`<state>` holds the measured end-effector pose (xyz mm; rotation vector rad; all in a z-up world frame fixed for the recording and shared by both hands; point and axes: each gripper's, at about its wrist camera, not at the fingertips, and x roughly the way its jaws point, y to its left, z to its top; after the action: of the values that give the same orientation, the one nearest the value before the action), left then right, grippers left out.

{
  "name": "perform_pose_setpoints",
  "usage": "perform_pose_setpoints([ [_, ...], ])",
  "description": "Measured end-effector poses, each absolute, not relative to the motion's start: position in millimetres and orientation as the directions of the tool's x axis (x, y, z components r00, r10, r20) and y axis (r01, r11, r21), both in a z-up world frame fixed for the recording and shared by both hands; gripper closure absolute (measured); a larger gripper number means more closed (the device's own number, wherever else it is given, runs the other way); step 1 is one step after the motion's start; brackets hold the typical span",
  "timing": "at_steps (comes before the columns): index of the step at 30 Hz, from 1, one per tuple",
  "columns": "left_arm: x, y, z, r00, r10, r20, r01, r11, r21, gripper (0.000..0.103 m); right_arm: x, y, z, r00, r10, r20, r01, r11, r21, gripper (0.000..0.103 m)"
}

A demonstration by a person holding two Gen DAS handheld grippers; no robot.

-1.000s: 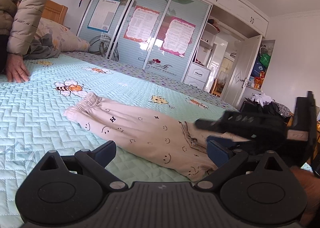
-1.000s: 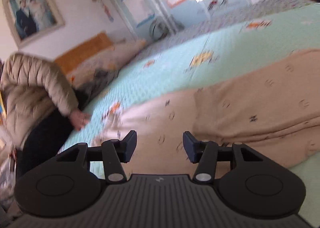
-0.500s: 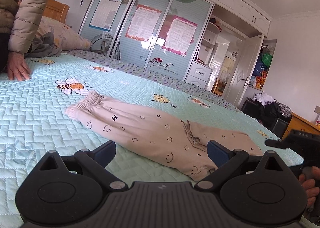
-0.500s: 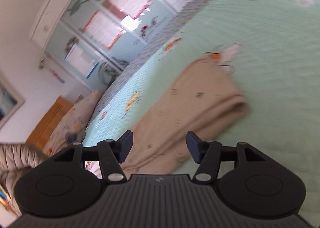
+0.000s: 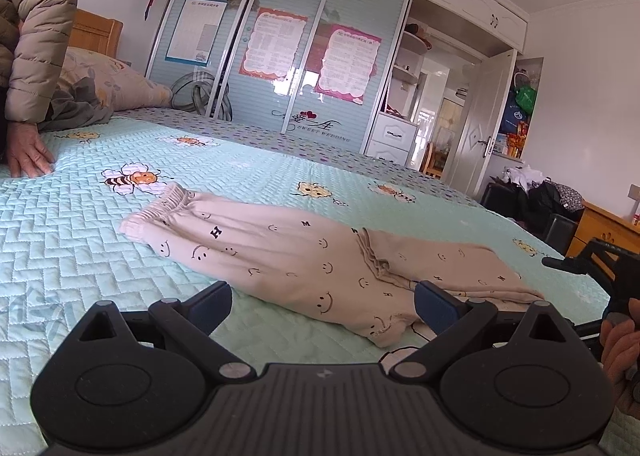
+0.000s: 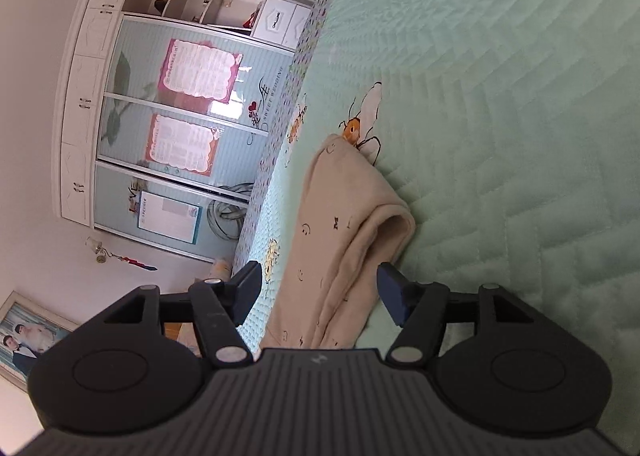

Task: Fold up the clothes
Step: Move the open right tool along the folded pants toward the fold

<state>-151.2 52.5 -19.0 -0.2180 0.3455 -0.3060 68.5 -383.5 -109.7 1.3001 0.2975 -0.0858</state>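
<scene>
Black plastic fingers of the left gripper point(image 5: 323, 306) stand wide apart with nothing between them, held low over the near edge of the beige trousers point(image 5: 288, 252). Those trousers, printed with smiley faces and letters, lie flat and stretched out on the mint-green quilted bedspread point(image 5: 64, 240); their elastic waistband points toward the bee print point(image 5: 134, 178) just beyond it, and the legs are doubled back over themselves at the other end.

From the right wrist view, rolled sideways, the right gripper point(image 6: 320, 288) is likewise spread wide and grips nothing, and the folded end of the trousers point(image 6: 340, 228) runs up between its fingertips without clearly touching either. From the left wrist view that gripper shows only as a black edge beside the trousers' folded end, with a hand point(image 5: 620, 340) behind it.

Beyond the waistband, another person's hand point(image 5: 28, 150) in a padded beige sleeve presses on the bedspread. Past the trousers stands a wardrobe point(image 5: 280, 52) with sliding doors.
</scene>
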Motion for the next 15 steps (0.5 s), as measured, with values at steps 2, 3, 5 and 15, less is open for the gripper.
perform_pose_setpoints([
  [2, -150.9, 52.8, -19.1, 0.896, -0.329, -0.299, 0.254, 0.931, -0.262, 0.005, 70.2, -375.8, -105.0, 0.949, 0.133, -0.284, 0.236, 0.293, 0.926, 0.036],
  [3, -150.6, 53.1, -19.3, 0.895, -0.328, -0.301, 0.252, 0.931, -0.265, 0.005, 71.3, -370.8, -102.7, 0.944, 0.153, -0.292, 0.236, 0.305, 0.923, 0.036],
  [5, -149.9, 54.0, -19.2, 0.895, -0.326, -0.303, 0.247, 0.93, -0.271, 0.005, 74.1, -349.9, -102.3, 0.939, 0.192, -0.286, 0.223, 0.295, 0.929, 0.034],
  [15, -152.6, 74.6, -14.0, 0.909, -0.289, -0.299, 0.195, 0.931, -0.307, 0.004, 86.4, -263.2, -96.6, 0.913, 0.322, -0.252, 0.179, 0.24, 0.954, 0.032],
])
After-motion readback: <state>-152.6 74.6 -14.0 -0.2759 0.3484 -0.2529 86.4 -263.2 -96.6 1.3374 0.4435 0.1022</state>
